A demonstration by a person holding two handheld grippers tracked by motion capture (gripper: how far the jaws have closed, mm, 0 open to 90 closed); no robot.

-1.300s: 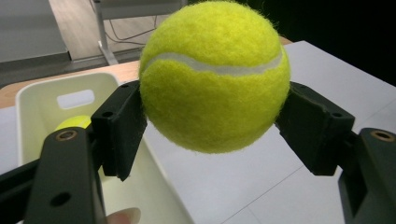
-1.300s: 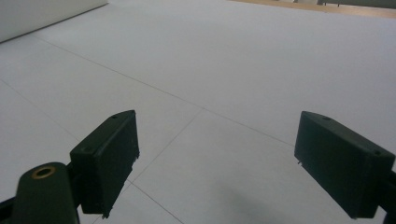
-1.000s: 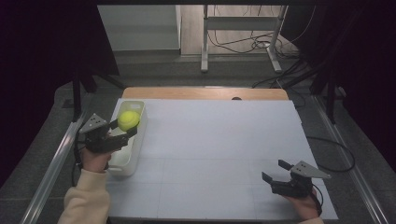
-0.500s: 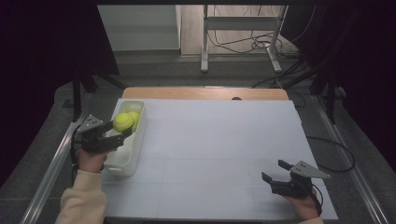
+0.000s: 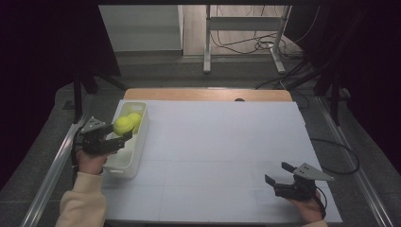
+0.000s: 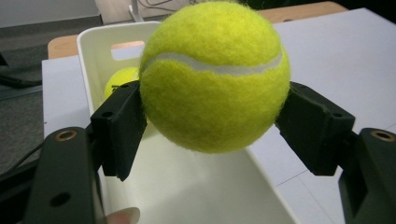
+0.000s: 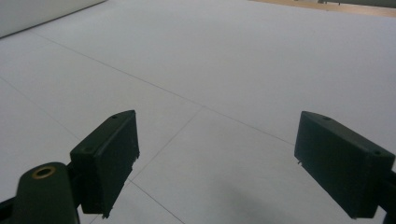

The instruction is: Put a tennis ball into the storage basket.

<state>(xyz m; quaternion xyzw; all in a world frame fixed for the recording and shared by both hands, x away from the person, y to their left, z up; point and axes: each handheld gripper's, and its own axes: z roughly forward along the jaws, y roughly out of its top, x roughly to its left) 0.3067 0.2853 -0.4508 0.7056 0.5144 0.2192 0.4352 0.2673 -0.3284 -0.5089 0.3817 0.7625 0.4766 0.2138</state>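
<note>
Felt and rubber are what we have in our left tool: a tennis ball, pinched across its widest part by the two black jaws, one pad pressing each flank. We judge it light and springy, and its fuzzy nap gives the pads good friction, so it should not slip; squeezed off centre, though, it could pop out, so the hold belongs right where it is, on the equator. In the high view the ball hangs just above the near half of the white bin, which lies along the left edge of the bench.

Deeper in the bin, beyond the held ball, we see a second tennis ball resting on the floor near the far wall with its handle slot. It sits clear of the spot below us, though a dropped ball may bounce and knock against it or the thin plastic walls.

Across the bench, well apart from all this, our right tool rests low near the front edge, its jaws spread wide with nothing between them, over bare white surface.
</note>
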